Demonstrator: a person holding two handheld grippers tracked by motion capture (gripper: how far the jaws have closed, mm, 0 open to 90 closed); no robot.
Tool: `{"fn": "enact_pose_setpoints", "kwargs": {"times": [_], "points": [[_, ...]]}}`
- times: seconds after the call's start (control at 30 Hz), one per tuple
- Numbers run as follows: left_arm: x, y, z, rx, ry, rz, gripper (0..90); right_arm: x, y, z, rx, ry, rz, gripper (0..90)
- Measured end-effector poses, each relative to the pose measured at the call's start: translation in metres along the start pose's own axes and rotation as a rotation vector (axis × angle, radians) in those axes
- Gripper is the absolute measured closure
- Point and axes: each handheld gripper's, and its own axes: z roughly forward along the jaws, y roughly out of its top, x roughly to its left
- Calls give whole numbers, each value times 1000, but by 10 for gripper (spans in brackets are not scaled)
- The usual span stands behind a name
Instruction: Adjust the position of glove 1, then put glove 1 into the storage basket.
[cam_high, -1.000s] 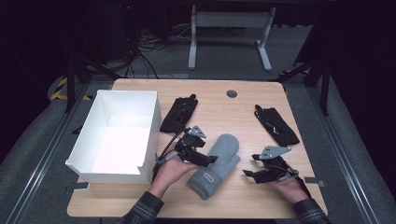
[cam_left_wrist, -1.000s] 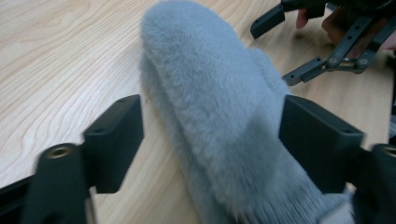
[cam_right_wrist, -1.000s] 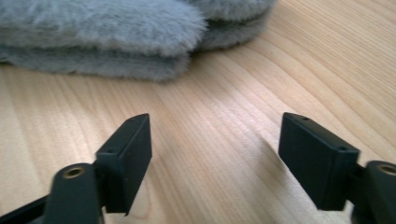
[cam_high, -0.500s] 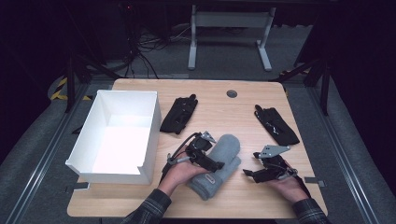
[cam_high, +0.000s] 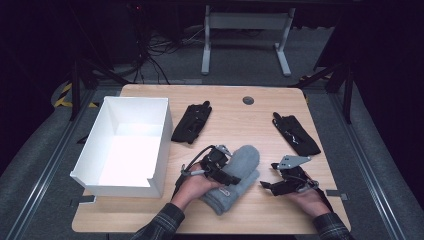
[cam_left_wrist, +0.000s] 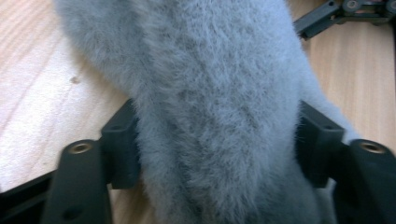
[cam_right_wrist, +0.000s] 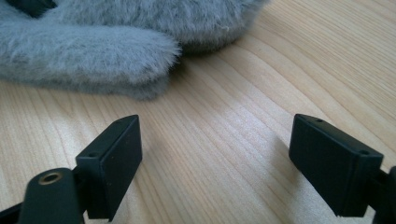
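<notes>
A fluffy grey mitten (cam_high: 246, 161) lies on the wooden table (cam_high: 235, 115) near its front edge. My left gripper (cam_high: 230, 178) is set down over the mitten's middle. In the left gripper view the mitten (cam_left_wrist: 215, 70) fills the gap of the left gripper (cam_left_wrist: 217, 135), whose jaws stand wide apart and touch its sides. To the mitten's right, my right gripper (cam_high: 267, 186) sits low over the table, open, pointing left at the mitten. In the right gripper view only bare wood lies within the right gripper (cam_right_wrist: 215, 158), and the mitten (cam_right_wrist: 93, 46) lies just beyond it.
A white open box (cam_high: 162, 145) stands on the left part of the table. One black glove (cam_high: 191, 122) lies behind the mitten, beside the box. Another black glove (cam_high: 296, 132) lies at the right. A round cable hole (cam_high: 248, 100) marks the table's far edge.
My left gripper has moved from the mitten's left side onto its middle, so the mitten now lies between the jaws. The right gripper has hardly moved.
</notes>
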Motion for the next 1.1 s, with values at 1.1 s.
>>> {"fn": "enact_pose_setpoints", "kwargs": {"times": [1.1], "points": [[-14, 15, -52, -61, 14, -40, 709, -1, -3, 2, -27, -18, 17, 146]]}}
